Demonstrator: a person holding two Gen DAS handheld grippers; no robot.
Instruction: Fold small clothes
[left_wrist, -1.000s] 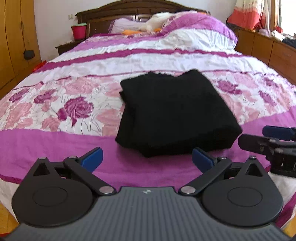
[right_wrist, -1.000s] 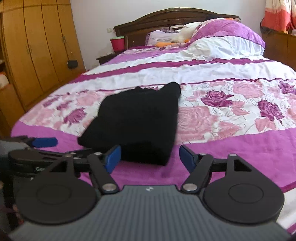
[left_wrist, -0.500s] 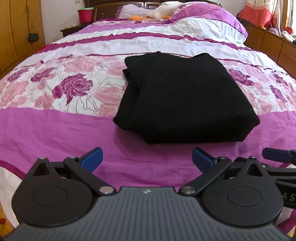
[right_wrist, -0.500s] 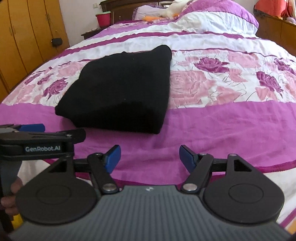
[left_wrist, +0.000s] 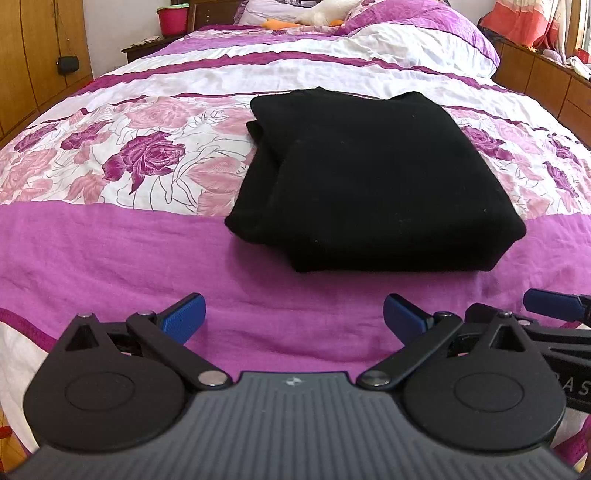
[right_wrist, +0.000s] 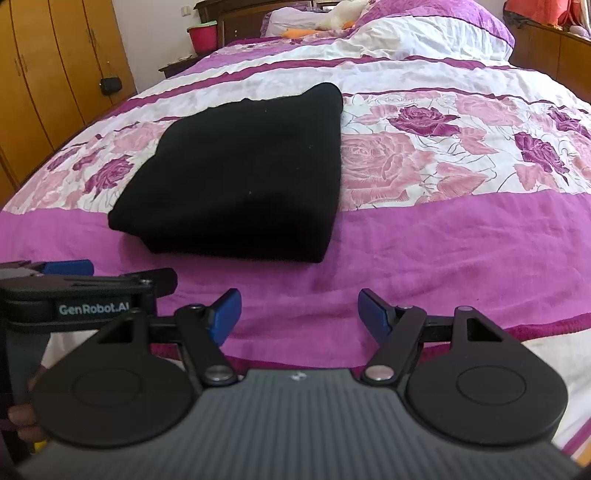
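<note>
A folded black garment (left_wrist: 369, 177) lies near the foot edge of a bed with a floral quilt (left_wrist: 110, 258). The left gripper (left_wrist: 294, 317) and the right gripper (right_wrist: 299, 314) hover before it, jaws wide, empty. A one-sided grab could spill the layers. Only the left view shows loose layers at its left edge; only the right shows its tidy right fold.

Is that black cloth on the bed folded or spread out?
Folded. The black cloth lies as a thick compact rectangle on the bed, layered edges showing on its left side.
</note>
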